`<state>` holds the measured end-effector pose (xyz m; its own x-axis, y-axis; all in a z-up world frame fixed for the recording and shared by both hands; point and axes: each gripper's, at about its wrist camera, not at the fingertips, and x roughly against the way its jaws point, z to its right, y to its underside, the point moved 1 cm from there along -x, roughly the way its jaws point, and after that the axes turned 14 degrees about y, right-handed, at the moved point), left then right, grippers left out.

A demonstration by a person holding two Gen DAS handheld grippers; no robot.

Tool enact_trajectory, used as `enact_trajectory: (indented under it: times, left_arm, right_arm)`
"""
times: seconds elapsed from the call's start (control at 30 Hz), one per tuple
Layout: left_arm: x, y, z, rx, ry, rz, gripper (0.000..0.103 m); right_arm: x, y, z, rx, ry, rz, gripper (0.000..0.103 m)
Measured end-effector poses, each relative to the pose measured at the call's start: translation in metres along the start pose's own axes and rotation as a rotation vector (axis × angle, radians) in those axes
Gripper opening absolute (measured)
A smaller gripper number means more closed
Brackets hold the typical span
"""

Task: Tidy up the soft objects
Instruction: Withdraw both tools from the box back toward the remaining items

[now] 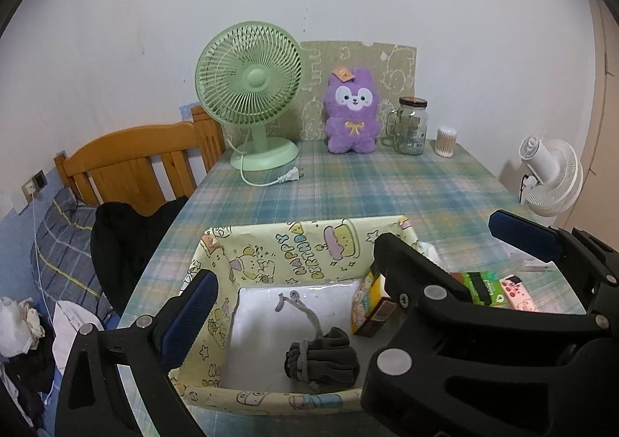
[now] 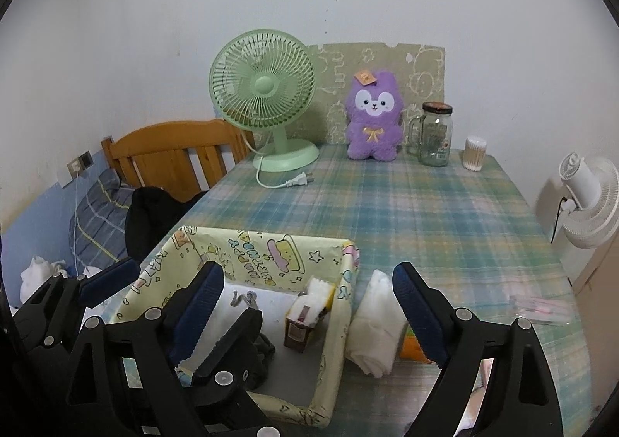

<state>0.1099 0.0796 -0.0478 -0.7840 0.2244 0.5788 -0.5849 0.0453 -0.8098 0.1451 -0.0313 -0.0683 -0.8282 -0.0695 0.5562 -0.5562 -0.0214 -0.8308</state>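
Hovering over the yellow box (image 1: pixel 271 255), the left gripper (image 1: pixel 344 282) and right gripper (image 2: pixel 309 305) both stand wide open and hold nothing. The grey gloves (image 1: pixel 323 359) lie inside the box. The white cloth (image 2: pixel 373 336) sits just outside its right wall. Reaching for it could bump that wall or the small carton (image 2: pixel 301 325). The table (image 2: pixel 425 212) behind has lots of room.

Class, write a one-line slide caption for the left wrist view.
Open left claw above a yellow box holding a grey glove bundle, on a plaid table.
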Motion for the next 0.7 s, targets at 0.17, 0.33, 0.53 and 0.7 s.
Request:
enact_trajectory:
  times: [0.17,0.33,0.53,0.7]
  left_arm:
    - [0.009,-0.003,0.01,-0.007,0.005,0.023,0.1]
    - [0.017,-0.004,0.021,-0.01,0.009,0.042,0.103]
    - [0.027,-0.005,0.035,-0.018,0.021,0.063,0.103]
    - [0.031,-0.005,0.045,-0.018,0.024,0.068,0.103]
  right_arm:
    - [0.014,-0.001,0.009,-0.005,0.009,0.025,0.091]
    - [0.027,-0.002,0.019,-0.009,0.021,0.053,0.091]
    - [0.041,-0.003,0.033,-0.018,0.037,0.081,0.097]
    - [0.049,-0.003,0.042,-0.023,0.052,0.088,0.098]
